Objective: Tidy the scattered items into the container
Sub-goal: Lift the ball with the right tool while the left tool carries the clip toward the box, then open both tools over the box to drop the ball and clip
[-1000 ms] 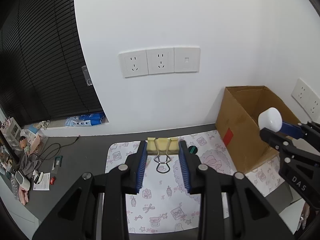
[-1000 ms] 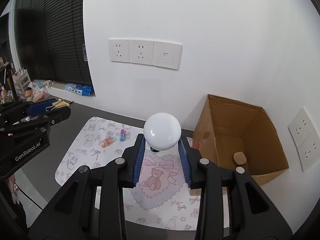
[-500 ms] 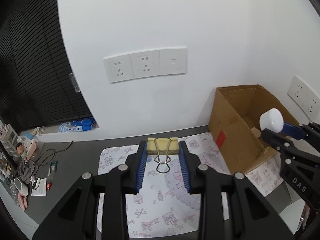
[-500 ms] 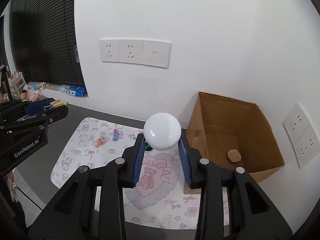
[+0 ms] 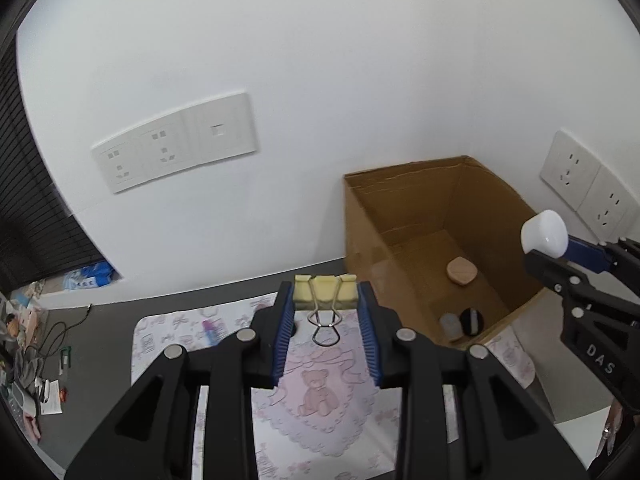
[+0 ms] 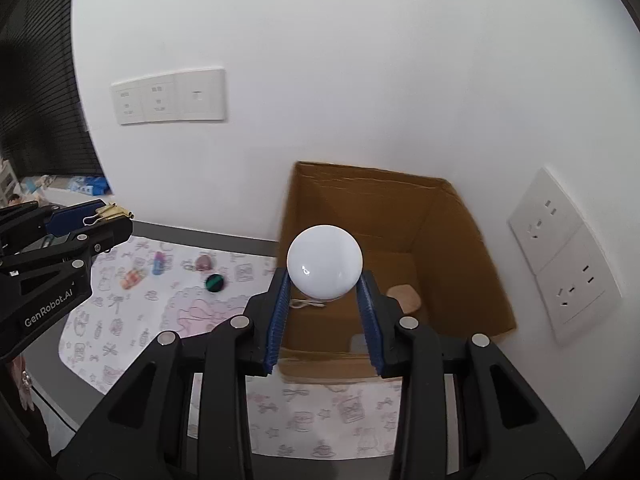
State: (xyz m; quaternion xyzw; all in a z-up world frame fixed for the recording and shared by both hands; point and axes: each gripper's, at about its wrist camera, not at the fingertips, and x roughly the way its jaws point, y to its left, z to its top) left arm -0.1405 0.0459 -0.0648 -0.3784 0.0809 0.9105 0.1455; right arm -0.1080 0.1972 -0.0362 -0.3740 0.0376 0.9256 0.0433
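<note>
Left hand-held gripper (image 5: 325, 316) grasps a yellow binder clip (image 5: 324, 297), right hand-held gripper (image 6: 325, 304) a white bulb (image 6: 325, 266), cardboard box (image 6: 460, 216) at two o'clock

Glossy white bulb (image 6: 325, 266), matt cardboard box (image 6: 472, 248)

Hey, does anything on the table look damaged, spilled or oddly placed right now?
Nothing looks damaged or spilled. Only the small items scattered loose on the pink patterned mat are out of place; the open brown cardboard box stands upright.
</note>
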